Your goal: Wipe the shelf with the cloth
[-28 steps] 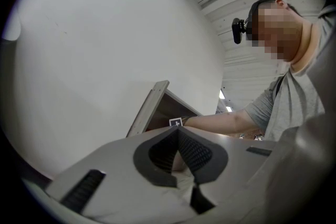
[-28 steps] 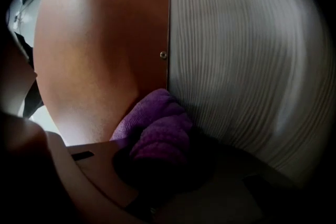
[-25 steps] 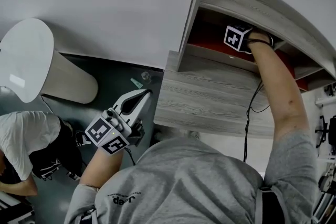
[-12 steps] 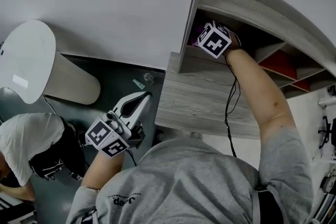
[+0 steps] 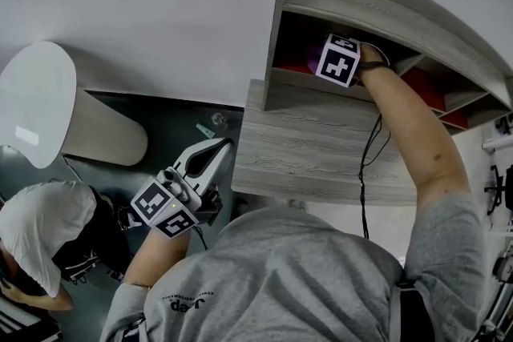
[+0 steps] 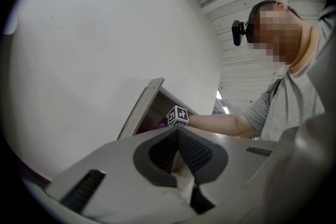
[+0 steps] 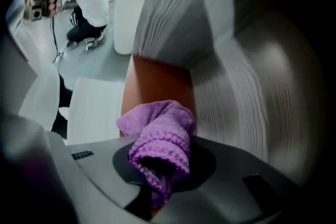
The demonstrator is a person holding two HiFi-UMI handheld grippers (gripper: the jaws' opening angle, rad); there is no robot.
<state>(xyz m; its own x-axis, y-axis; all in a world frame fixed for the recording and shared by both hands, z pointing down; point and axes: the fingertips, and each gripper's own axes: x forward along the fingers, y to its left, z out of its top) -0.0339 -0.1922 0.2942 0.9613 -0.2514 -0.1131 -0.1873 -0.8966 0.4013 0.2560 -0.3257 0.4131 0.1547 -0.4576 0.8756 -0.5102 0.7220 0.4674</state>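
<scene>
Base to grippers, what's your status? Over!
Right gripper shut on cloth, inside shelf. Left gripper shut, empty, held low. Nothing seen blocking.

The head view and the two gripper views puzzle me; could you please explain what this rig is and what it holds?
A person holds a clamp-like tool in each hand; the marker cubes belong to them. The head view looks down from a camera on the person's head; each gripper view comes from a camera riding on one tool. The right tool is shut on a purple cloth inside the grey wooden shelf. The left tool hangs low, shut and empty.
</scene>
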